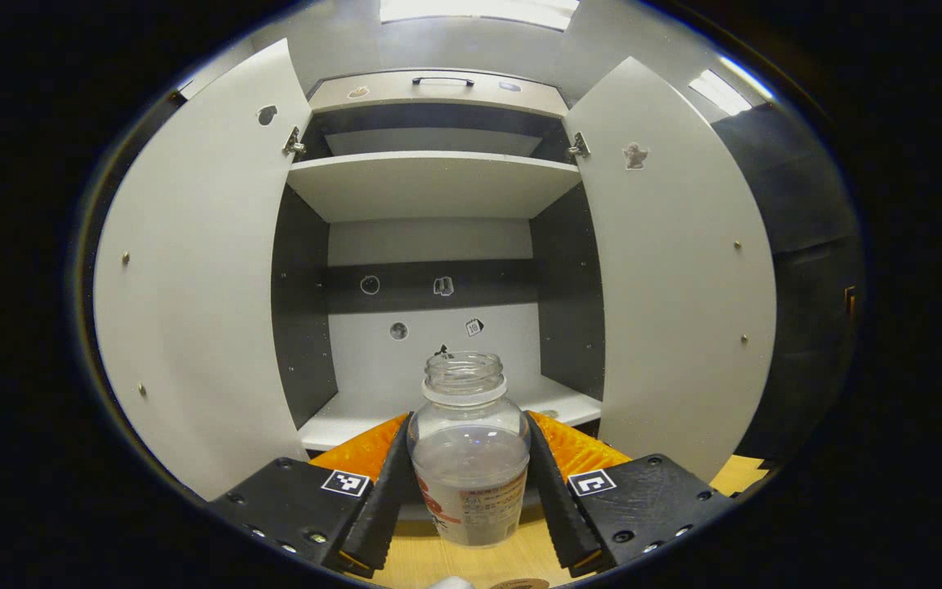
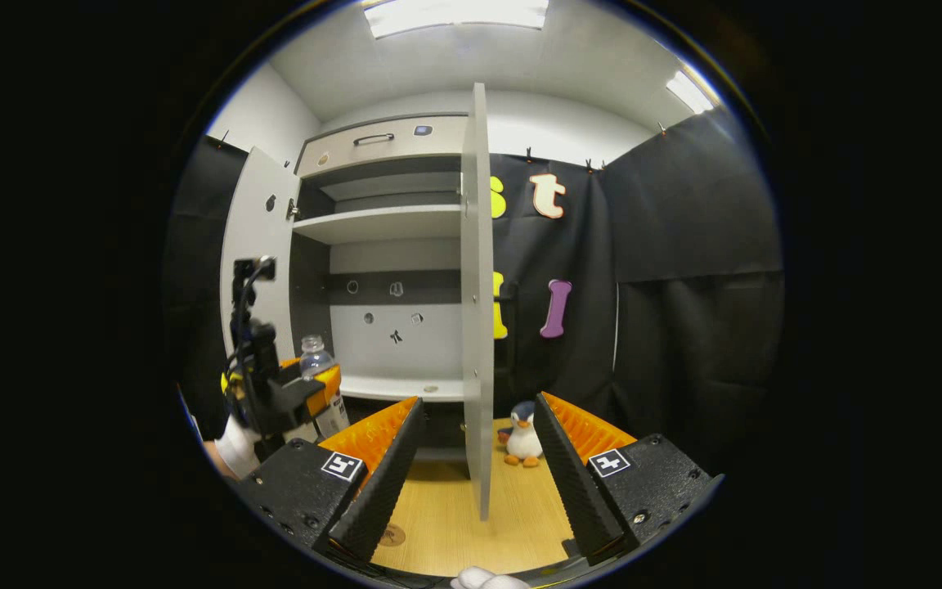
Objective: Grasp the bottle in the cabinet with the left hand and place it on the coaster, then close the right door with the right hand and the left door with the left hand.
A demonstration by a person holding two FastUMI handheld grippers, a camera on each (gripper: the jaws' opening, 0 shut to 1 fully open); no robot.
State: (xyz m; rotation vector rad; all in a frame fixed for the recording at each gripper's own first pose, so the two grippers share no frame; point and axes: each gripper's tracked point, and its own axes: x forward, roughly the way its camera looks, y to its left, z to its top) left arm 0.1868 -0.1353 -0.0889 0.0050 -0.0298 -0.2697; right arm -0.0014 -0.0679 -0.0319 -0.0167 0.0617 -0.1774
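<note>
A clear, capless bottle [image 1: 468, 458] with a printed label stands upright between the fingers of my left gripper [image 1: 468, 421], which is shut on its body. It is held out in front of the open cabinet, above the wooden table. The right gripper view shows that gripper [image 2: 307, 394] and the bottle [image 2: 316, 360] at the left, held by a hand. The round coaster [image 2: 392, 536] lies on the table below; its edge [image 1: 520, 583] also shows under the bottle. Both doors, left [image 1: 193, 270] and right [image 1: 675, 270], stand open. My right gripper [image 2: 477, 401] is open, facing the right door's edge [image 2: 477, 286].
The cabinet has an upper shelf [image 1: 434, 184], a bare lower floor [image 1: 340, 421] and a drawer [image 1: 438, 86] on top. A small penguin toy [image 2: 524, 438] stands on the table [image 2: 520, 523] behind the right door. Black cloth walls close in the right side.
</note>
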